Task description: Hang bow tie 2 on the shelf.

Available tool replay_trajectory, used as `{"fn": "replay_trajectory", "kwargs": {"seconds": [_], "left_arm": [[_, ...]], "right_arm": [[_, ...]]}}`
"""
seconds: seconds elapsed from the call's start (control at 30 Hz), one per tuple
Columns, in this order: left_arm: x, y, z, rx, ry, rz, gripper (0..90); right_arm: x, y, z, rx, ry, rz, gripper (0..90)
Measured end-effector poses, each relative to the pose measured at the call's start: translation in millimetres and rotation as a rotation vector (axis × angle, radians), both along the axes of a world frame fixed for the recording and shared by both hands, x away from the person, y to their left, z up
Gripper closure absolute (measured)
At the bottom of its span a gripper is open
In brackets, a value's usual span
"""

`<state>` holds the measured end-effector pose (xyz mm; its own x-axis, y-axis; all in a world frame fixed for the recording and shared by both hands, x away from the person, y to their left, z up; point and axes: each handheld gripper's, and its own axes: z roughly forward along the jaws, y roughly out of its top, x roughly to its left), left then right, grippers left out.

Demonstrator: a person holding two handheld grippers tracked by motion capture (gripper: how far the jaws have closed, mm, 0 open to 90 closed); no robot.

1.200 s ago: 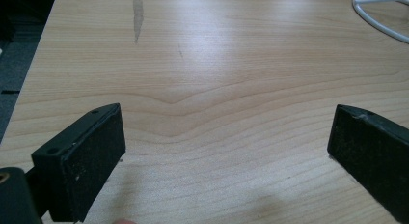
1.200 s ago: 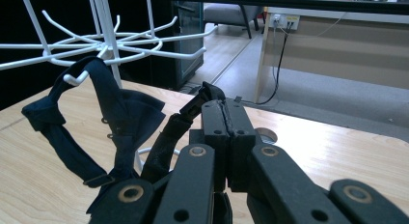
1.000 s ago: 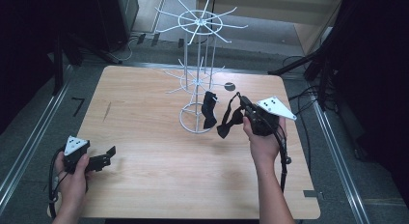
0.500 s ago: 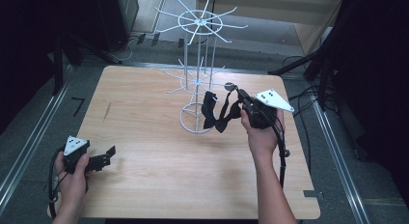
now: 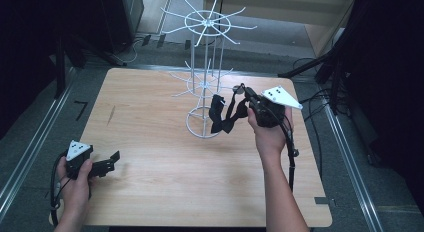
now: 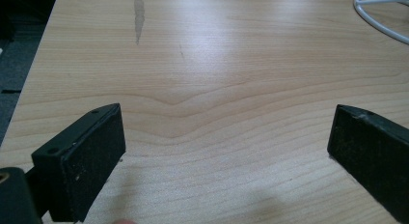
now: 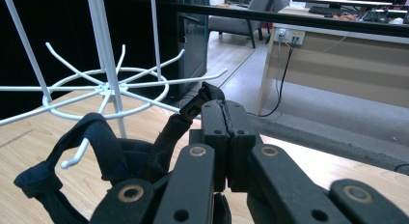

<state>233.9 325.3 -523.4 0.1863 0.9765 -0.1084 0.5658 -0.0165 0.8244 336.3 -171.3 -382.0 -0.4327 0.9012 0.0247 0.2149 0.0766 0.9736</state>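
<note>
A white wire rack with two tiers of hooked arms stands at the middle of the wooden table. My right gripper is just right of the rack, shut on the strap of a black fabric piece that looks like a bow tie. The piece hangs against the rack's base ring. In the right gripper view the closed jaws pinch the strap, and the dark fabric drapes around a white hook tip under the lower tier. My left gripper rests open at the table's front left, its jaws wide apart over bare wood.
Black cables lie on the floor to the right of the table. A metal rail runs along the left side. A white ring of the rack's base shows far off in the left gripper view.
My right gripper has shifted slightly up and toward the rack, carrying the black fabric piece with it. The left gripper has stayed put.
</note>
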Motion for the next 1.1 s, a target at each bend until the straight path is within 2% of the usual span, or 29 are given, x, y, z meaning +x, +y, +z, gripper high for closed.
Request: {"fn": "replay_trajectory", "kwargs": {"seconds": [0.63,0.93,1.1], "left_arm": [[0.6,1.5,0.0,-0.008,-0.003,0.003,0.1],[0.7,1.7,0.1,-0.008,-0.003,0.002,0.1],[0.6,1.6,0.1,-0.006,-0.003,0.001,0.1]], "right_arm": [[15.2,5.6,5.9,-0.007,0.002,-0.007,90.0],[21.0,3.8,2.2,0.016,0.021,-0.019,90.0],[24.8,2.9,-1.8,0.023,0.048,-0.019,90.0]]}}
